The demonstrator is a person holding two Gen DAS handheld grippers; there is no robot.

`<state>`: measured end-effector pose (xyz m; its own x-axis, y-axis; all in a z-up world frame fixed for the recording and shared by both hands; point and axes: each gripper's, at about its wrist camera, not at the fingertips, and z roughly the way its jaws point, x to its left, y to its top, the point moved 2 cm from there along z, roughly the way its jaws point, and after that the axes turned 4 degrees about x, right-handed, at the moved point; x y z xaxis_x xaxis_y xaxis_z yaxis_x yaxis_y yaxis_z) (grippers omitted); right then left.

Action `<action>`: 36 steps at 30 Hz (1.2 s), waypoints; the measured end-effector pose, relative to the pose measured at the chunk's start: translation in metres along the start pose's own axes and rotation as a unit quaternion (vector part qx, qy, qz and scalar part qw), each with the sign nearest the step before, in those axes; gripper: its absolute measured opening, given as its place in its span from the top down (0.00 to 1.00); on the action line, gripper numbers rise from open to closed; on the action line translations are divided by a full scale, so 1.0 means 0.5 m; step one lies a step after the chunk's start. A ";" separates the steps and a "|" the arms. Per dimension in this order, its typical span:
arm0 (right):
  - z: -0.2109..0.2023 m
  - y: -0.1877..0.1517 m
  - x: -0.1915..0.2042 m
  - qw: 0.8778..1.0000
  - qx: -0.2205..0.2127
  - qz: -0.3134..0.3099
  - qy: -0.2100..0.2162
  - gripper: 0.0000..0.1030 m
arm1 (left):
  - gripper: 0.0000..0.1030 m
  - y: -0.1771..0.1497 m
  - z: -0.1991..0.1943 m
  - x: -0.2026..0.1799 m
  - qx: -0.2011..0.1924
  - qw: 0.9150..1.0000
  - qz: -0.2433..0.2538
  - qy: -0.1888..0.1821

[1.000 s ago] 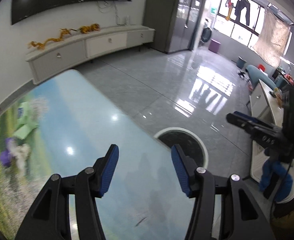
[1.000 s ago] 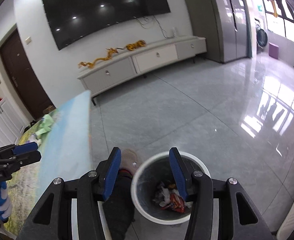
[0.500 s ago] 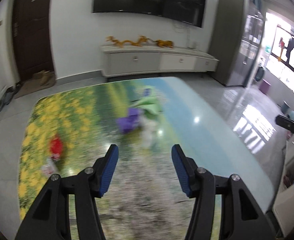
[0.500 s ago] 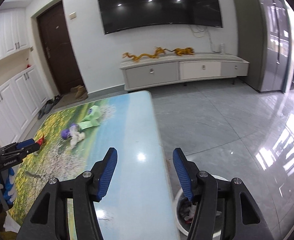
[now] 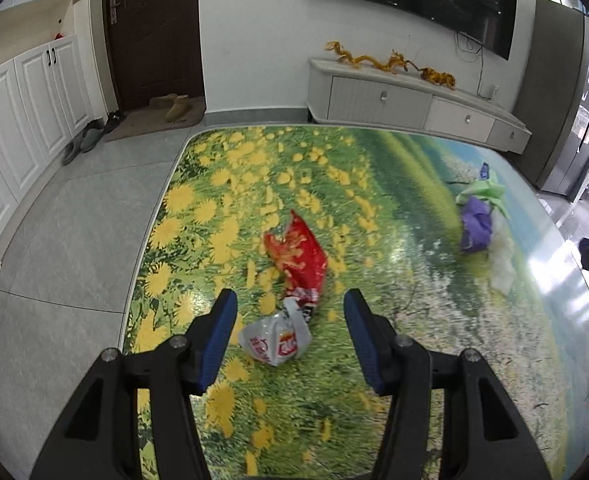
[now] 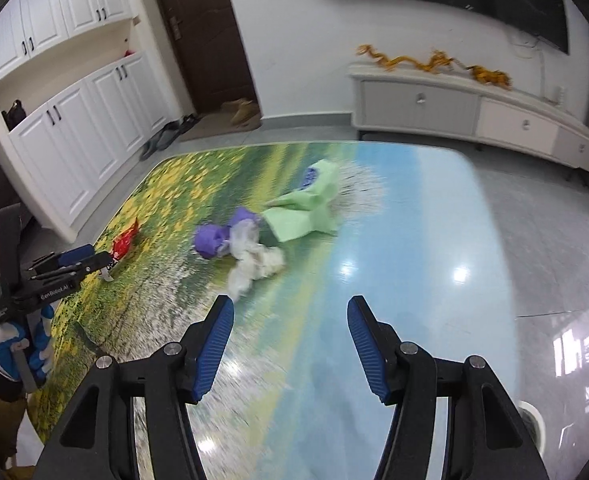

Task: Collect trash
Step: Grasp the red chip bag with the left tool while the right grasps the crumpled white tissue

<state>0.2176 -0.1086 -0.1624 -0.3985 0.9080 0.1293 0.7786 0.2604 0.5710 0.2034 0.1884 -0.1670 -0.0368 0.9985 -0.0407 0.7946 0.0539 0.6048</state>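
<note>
A red snack bag [image 5: 298, 254] and a silver-white wrapper [image 5: 276, 338] lie on the flower-print table [image 5: 222, 184]. My left gripper [image 5: 288, 338] is open and empty, hovering with the silver wrapper between its fingers. Farther right lie a purple wad [image 5: 475, 224], green paper [image 5: 484, 193] and white plastic [image 5: 501, 266]. In the right wrist view my right gripper [image 6: 290, 344] is open and empty above the table, short of the purple wad [image 6: 210, 238], the white plastic [image 6: 254, 266] and the green paper [image 6: 306, 210]. The left gripper [image 6: 68, 266] shows at left by the red bag [image 6: 124, 242].
The white rim of the trash bin [image 6: 534, 420] peeks in at the lower right on the floor beside the table. A low TV cabinet [image 5: 410, 100] stands along the far wall, white cupboards [image 5: 18, 112] on the left, shoes [image 5: 86, 140] by the door.
Both grippers have swung left, away from the trash bin, back over the table. The left now hovers at the silver wrapper; the right faces the purple, white and green pile. Both stay open.
</note>
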 end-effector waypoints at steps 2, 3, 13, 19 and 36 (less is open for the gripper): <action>0.044 0.017 0.014 1.000 0.011 0.000 0.010 0.43 | 0.48 -0.001 0.014 0.003 0.006 1.000 -0.001 -0.003; 0.058 0.022 0.017 1.000 0.016 -0.001 0.012 0.43 | 0.48 0.000 0.021 0.004 0.009 1.000 -0.002 -0.006; 0.163 0.056 0.041 0.999 0.039 -0.016 0.011 0.43 | 0.55 0.000 0.054 0.011 0.020 0.999 -0.010 -0.027; 0.181 0.057 0.037 0.999 0.044 -0.029 0.013 0.64 | 0.69 0.000 0.053 0.010 0.018 0.999 -0.004 -0.026; 0.014 -0.042 0.012 0.999 0.003 -0.009 0.032 0.80 | 0.82 -0.010 -0.061 -0.046 -0.019 0.996 0.006 -0.088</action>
<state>0.2024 -0.1066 -0.1792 -0.4425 0.8802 0.1714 0.7739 0.2783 0.5689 0.1818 0.1654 -0.1446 0.0822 0.9822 -0.1688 0.7707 0.0448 0.6357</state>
